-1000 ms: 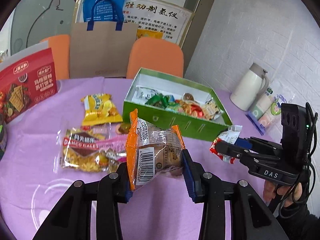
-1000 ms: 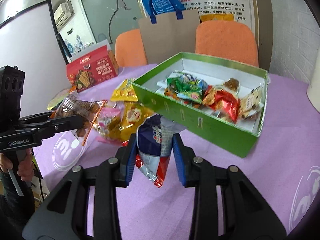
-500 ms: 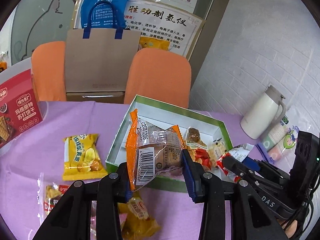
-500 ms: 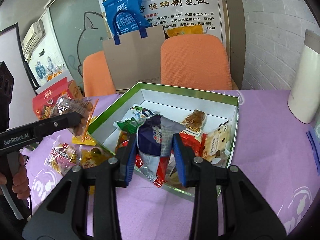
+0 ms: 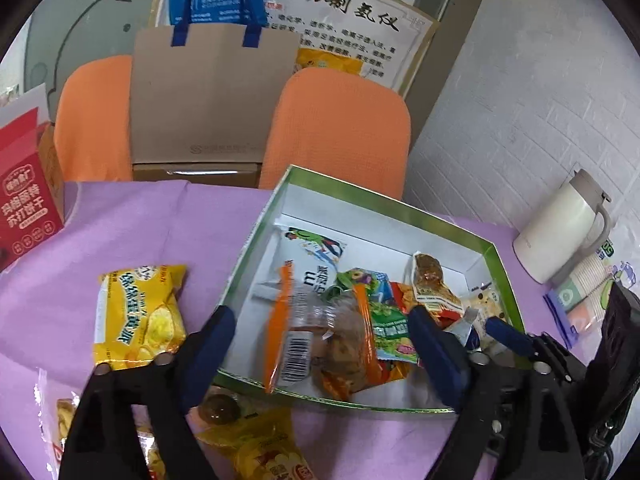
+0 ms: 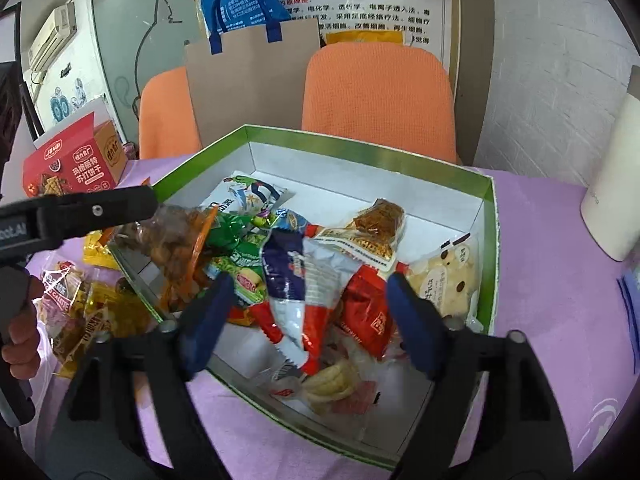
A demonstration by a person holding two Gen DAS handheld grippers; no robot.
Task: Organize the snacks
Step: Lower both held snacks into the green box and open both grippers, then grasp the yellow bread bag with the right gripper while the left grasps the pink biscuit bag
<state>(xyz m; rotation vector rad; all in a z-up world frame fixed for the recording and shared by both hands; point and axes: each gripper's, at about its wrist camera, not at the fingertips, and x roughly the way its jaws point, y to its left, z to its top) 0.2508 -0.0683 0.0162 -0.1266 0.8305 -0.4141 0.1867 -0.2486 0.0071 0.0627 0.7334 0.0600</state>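
Note:
A green box (image 5: 384, 205) (image 6: 360, 140) with white walls stands on the purple table and holds several snack packets. My left gripper (image 5: 324, 346) hovers open over its near left part. A clear packet with orange edges (image 5: 320, 336) lies loose between the wide jaws, touching neither pad. My right gripper (image 6: 312, 316) is open over the box's middle. A blue, white and red packet (image 6: 296, 280) rests on the pile between its fingers, free of both. In the right wrist view the left gripper (image 6: 92, 212) reaches in from the left above the orange-edged packet (image 6: 180, 240).
Loose packets lie left of the box: a yellow one (image 5: 140, 316) and several more (image 6: 72, 304). A red cracker box (image 5: 24, 208) stands far left, a white jug (image 5: 560, 232) at the right. A paper bag (image 5: 212, 96) and orange chairs (image 5: 340, 132) stand behind the table.
Both grippers moved forward over the green box and opened. The orange-edged packet left the left gripper and the blue, white and red packet left the right one; both now lie in the box.

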